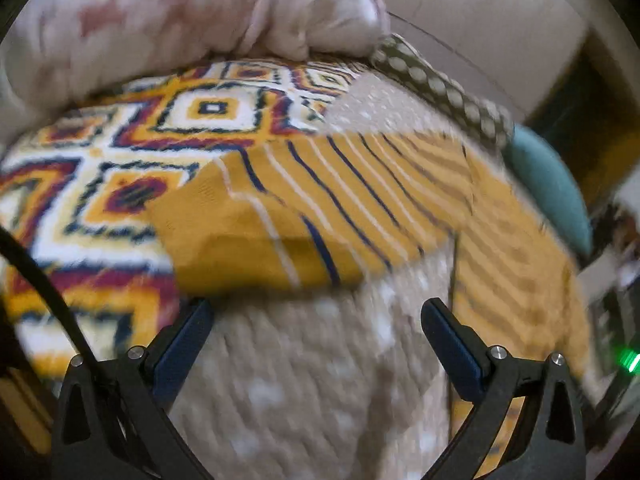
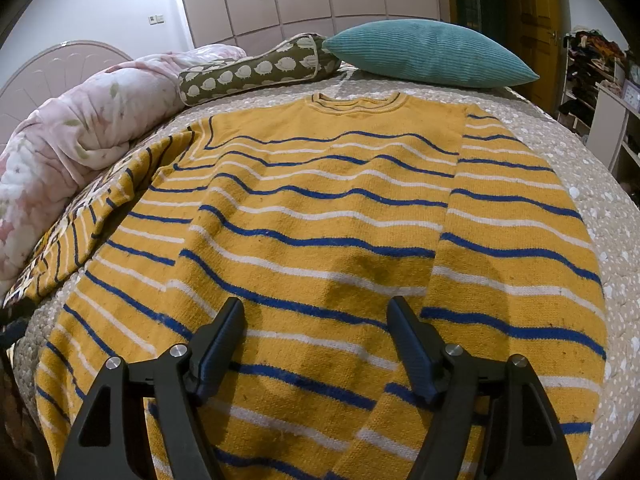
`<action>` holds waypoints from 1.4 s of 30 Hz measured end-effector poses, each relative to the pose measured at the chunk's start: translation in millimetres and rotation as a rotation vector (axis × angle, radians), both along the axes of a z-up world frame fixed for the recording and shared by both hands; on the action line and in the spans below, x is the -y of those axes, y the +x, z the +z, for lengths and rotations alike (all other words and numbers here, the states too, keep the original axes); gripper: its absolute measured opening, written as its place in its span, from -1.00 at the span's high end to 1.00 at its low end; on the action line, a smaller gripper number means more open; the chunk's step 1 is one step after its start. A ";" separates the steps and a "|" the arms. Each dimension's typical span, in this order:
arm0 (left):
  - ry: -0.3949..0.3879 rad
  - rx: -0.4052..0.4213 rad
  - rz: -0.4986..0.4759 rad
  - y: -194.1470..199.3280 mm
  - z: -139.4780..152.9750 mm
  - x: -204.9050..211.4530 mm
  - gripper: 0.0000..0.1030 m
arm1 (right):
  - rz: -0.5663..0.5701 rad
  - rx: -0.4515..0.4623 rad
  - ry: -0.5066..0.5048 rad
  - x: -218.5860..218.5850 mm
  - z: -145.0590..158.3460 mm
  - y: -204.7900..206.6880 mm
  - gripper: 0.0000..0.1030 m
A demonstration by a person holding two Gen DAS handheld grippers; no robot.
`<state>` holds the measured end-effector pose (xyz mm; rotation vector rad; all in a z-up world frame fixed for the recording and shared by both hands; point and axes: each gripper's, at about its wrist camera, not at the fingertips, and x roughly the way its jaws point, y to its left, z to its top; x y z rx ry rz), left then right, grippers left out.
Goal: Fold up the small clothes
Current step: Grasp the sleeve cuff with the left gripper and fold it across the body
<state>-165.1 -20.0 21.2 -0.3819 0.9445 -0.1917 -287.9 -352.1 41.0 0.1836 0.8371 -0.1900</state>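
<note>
A: Where's the sweater (image 2: 320, 220) sitting?

B: It's lying flat, front up, on the dotted beige bedspread (image 2: 600, 200), collar toward the teal pillow (image 2: 428, 54). One sleeve is folded in along the right side of the body. The other sleeve (image 1: 280, 216) is trailing off to the left, partly over a patterned blanket (image 1: 120, 152) in yellow, white and navy.

A: Grippers?

B: Right gripper (image 2: 316, 344) is hovering over the lower body of the knit with its jaws spread wide — nothing between them. Left gripper (image 1: 316, 332) is also spread wide and empty, pointing at the loose sleeve end, which is lying just ahead of its fingertips. That view is blurring, so I can't tell whether it's touching cloth yet.

A: How is it going to handle?

B: Looking like a thick, soft knit — limp, no stiffness, light enough for one claw. Probably grippy rather than slick, so it's likely dragging on the bedspread and bunching if pulled flat. Not fragile, though a fingertip could be snagging a loop.

A: Best hold?

B: I'm guessing the cuff end of the loose sleeve for the left, pinching the edge through both layers, then lifting before carrying it across. For the right, the hem corner or side seam — a mid-panel pinch would just be tenting the fabric.
</note>
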 end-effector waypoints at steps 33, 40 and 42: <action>0.069 0.193 -0.417 53.9 123.0 241.3 0.83 | -0.144 0.232 0.155 88.5 66.1 -82.9 -0.55; -0.060 0.003 -0.535 48.5 77.0 320.9 0.05 | -0.183 0.158 0.148 126.1 43.9 -114.6 -0.55; -0.068 0.003 -0.552 41.4 76.7 320.7 -0.17 | -0.158 0.148 0.124 123.4 42.5 -120.2 -0.55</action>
